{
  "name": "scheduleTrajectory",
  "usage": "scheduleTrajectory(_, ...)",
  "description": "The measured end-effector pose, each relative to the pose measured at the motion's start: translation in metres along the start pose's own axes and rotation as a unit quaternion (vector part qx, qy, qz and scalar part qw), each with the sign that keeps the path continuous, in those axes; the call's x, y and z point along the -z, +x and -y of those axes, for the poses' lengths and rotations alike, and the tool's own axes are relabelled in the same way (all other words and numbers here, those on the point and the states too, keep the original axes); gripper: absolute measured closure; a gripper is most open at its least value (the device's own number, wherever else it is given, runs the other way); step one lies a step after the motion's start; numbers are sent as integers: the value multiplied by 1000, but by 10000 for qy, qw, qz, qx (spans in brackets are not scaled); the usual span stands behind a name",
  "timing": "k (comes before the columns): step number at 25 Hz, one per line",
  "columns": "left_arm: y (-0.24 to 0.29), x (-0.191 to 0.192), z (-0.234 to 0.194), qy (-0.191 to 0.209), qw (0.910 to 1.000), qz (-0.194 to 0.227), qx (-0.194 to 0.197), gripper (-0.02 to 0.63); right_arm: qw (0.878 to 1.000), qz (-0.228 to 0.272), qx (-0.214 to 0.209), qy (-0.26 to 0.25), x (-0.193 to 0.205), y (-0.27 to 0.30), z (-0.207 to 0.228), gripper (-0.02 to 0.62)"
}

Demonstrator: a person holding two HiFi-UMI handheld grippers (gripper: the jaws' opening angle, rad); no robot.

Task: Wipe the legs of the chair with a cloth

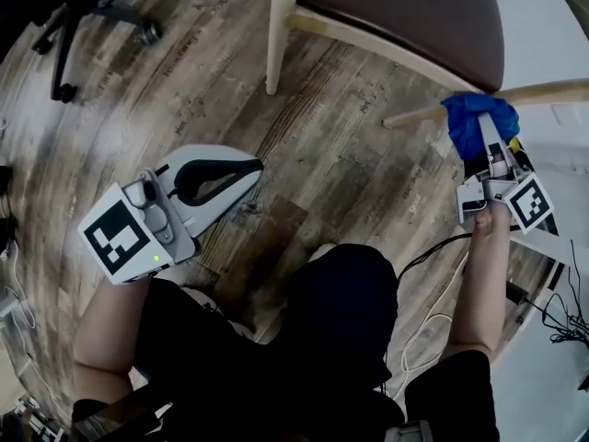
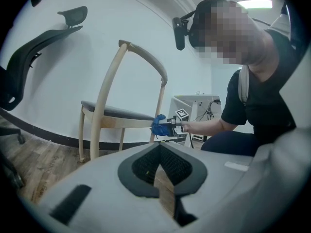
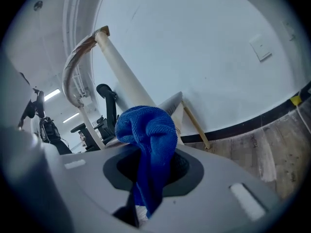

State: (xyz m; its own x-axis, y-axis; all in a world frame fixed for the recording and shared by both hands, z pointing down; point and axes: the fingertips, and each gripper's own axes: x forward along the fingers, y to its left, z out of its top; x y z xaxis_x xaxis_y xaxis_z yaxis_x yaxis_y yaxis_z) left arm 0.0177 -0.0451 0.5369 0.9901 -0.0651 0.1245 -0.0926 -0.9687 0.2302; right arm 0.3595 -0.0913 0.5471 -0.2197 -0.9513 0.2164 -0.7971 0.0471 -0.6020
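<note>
Blue cloth, clamped in the right gripper, is held at a leg — it could be dragged loose by rubbing. Left gripper is closed, empty.

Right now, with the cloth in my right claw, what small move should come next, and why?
Probably slide the right claw down along the chair leg toward the floor. The blue cloth clamped in it touches the leg high up, near the seat, so most of the leg lies below it.
</note>
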Motion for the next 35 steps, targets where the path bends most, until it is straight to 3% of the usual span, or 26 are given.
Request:
scheduleTrajectory(9, 5, 16, 0, -40, 9996, -270, -48, 607, 9976, -402, -54, 561, 91, 33, 63, 508)
scheduleTrajectory(12, 5, 20, -1, -49, 9993, -343, -111, 607, 9924, -668, 577, 862, 137, 40, 113, 508)
scheduleTrajectory(15, 2, 24, -2, -83, 9989, -420, -187, 607, 9829, -929, 834, 1354, 190, 55, 149, 507)
scheduleTrajectory(21, -3, 26, -9, -155, 9984, -443, -311, 607, 9617, -1515, 1627, 1603, 263, 71, 207, 508)
scheduleTrajectory(27, -7, 34, -13, -243, 9977, -520, -367, 607, 9459, -1790, 2094, 1714, 294, 74, 234, 506)
scheduleTrajectory(35, -11, 31, -18, -298, 9981, -406, -359, 607, 9457, -1806, 2120, 1677, 294, 75, 234, 508)
